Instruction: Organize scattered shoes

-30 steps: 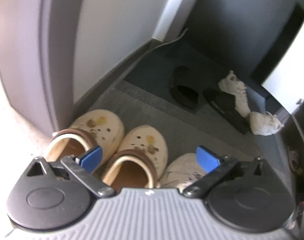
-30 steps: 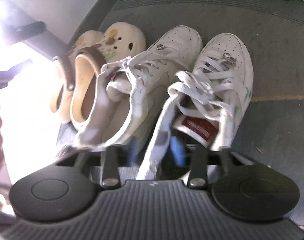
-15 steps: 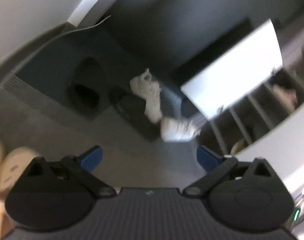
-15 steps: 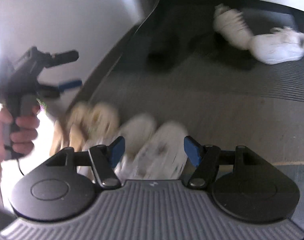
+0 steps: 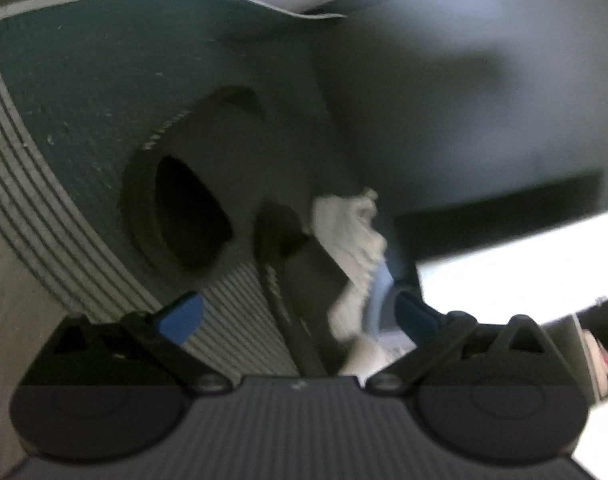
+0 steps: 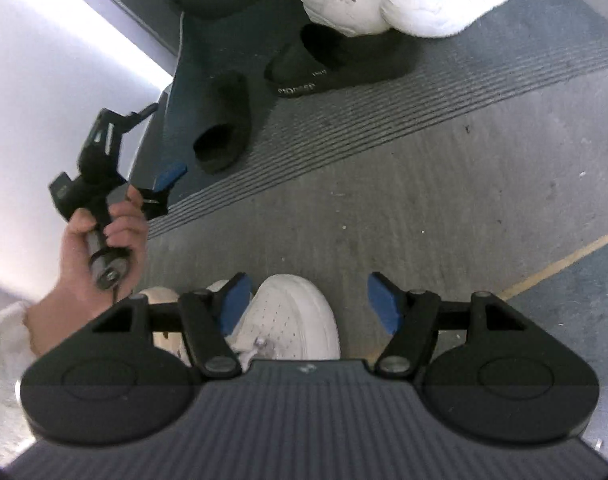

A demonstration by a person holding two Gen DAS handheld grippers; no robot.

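The left gripper has its fingers apart and empty, low over the mat, just short of the black slipper. To do it well, I'd straddle that slipper's sidewall squarely before closing. The right gripper hangs open, empty, well back.

Both the left gripper and right gripper gape empty, angled downward.

Left tongs swung from clogs toward black slide; right tongs backed off sneakers.
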